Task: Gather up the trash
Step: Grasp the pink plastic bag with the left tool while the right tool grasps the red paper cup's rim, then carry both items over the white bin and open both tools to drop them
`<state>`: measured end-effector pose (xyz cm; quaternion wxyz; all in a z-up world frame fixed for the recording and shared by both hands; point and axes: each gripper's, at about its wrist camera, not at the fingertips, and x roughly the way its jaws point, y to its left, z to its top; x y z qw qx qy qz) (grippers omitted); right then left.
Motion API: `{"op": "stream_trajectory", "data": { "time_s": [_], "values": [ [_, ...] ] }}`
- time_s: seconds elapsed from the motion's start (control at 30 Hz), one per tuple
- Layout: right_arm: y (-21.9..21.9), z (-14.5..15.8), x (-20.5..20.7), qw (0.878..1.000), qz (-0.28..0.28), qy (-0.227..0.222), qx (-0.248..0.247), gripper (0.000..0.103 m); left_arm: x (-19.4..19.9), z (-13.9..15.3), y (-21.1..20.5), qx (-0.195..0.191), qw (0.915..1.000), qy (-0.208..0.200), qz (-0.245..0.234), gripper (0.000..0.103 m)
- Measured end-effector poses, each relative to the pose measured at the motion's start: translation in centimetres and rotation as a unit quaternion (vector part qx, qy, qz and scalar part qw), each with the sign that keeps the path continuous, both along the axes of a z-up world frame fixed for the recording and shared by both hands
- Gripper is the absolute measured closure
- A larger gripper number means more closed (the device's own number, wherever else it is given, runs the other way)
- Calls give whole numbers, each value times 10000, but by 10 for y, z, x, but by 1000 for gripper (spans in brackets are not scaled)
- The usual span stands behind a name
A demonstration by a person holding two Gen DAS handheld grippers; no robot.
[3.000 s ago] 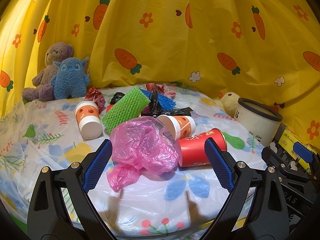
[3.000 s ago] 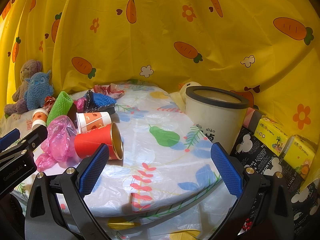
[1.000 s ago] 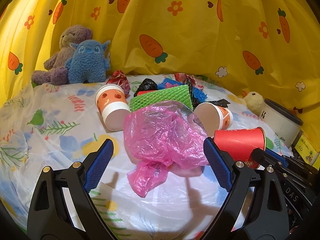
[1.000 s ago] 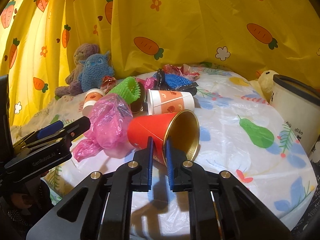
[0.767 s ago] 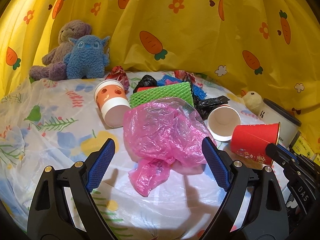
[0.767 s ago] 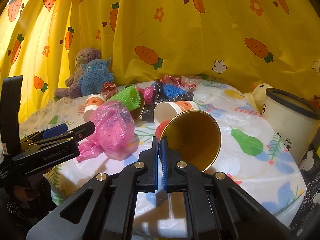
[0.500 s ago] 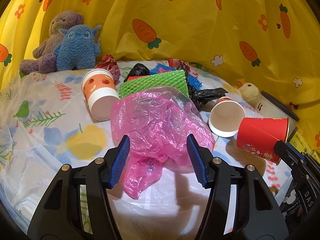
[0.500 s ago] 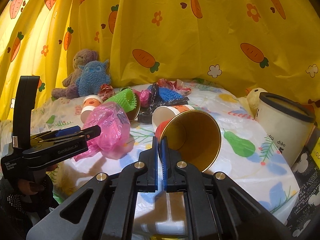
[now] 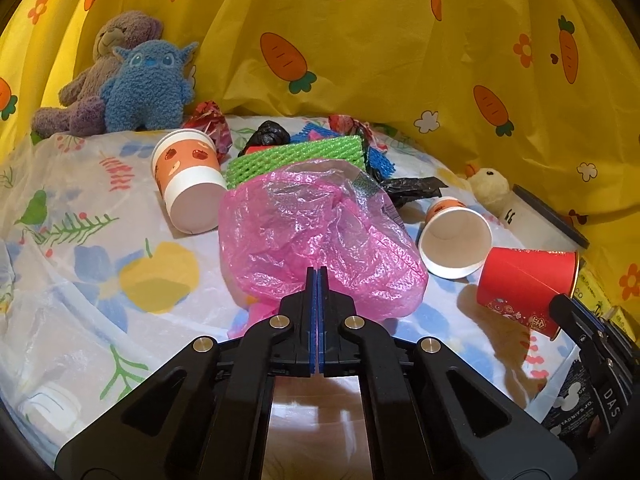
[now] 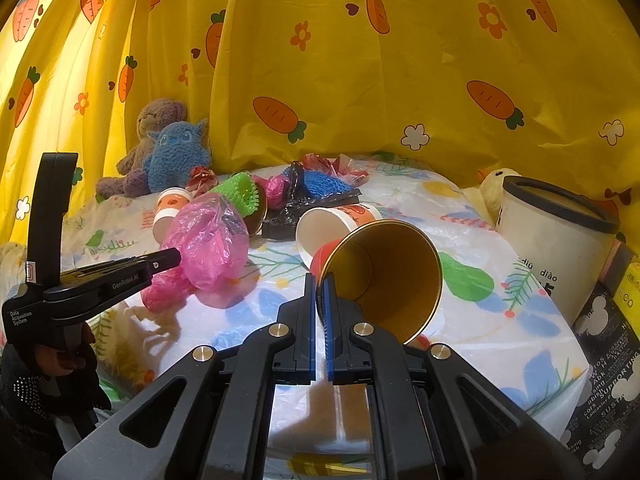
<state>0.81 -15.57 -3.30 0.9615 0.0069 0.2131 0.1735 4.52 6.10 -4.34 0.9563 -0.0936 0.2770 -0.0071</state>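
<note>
While red cup gapes empty, white bin upright; contents hidden.

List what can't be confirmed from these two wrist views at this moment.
- Inside of the white bin: hidden by its own wall in the right wrist view; cut by the frame edge in the left.
- What lies under the pink bag: covered in both views.
- Left gripper pads' bite on the bag: hidden by the bag's folds.

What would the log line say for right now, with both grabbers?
left gripper: just closed, shut on pink plastic bag | right gripper: shut on red cup rim, cup lifted | white bin: waiting, right
</note>
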Motion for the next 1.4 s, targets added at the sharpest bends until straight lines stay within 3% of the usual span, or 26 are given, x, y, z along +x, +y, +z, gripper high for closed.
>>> {"op": "stream_trajectory", "data": {
  "time_s": [0.87,1.17,1.4],
  "values": [
    [-28,11,-14,9988,-420,-229,139,99,-22,53,-45,41,9946,-825,-633,103],
    [-57,22,-9,9957,-819,-395,187,99,-1,73,-99,-2,9856,-1067,-1314,103],
    [-101,40,4,9845,-1594,-728,-3,99,34,93,-158,-161,9741,-1141,-1945,103]
  ]
}}
